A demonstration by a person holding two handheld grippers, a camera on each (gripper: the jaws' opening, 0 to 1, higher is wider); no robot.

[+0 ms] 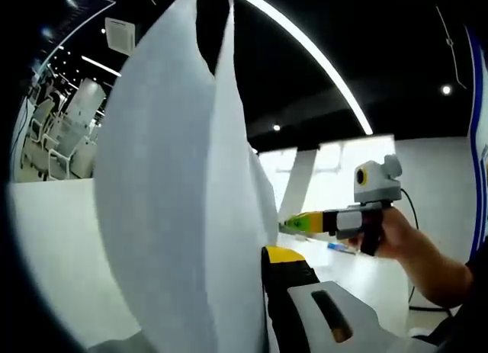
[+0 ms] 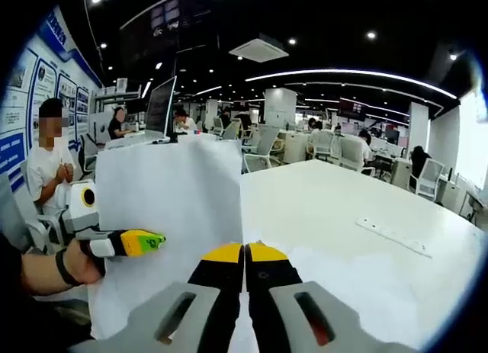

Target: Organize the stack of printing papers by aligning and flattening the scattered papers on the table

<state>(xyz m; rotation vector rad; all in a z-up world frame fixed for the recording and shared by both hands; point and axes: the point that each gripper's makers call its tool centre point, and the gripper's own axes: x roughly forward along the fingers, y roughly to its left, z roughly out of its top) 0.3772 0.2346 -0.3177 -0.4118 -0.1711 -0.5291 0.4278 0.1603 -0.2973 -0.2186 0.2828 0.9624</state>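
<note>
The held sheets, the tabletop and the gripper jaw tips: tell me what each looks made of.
The sheets look like thin matte white printer paper: in the left gripper view they bow and fan apart. The table seems a smooth white laminate or painted board with a soft sheen. The right gripper tips look like yellow and black moulded plastic, possibly rubber-faced; I cannot tell for sure.

- A broad glossy white table is stretching out toward rows of white office chairs.
- Long curved white light strips are glowing across the black ceiling.
- Blue-and-white poster panels are lining the wall.
- A square white ceiling vent is hanging overhead.
- Seated people are working at desks.
</note>
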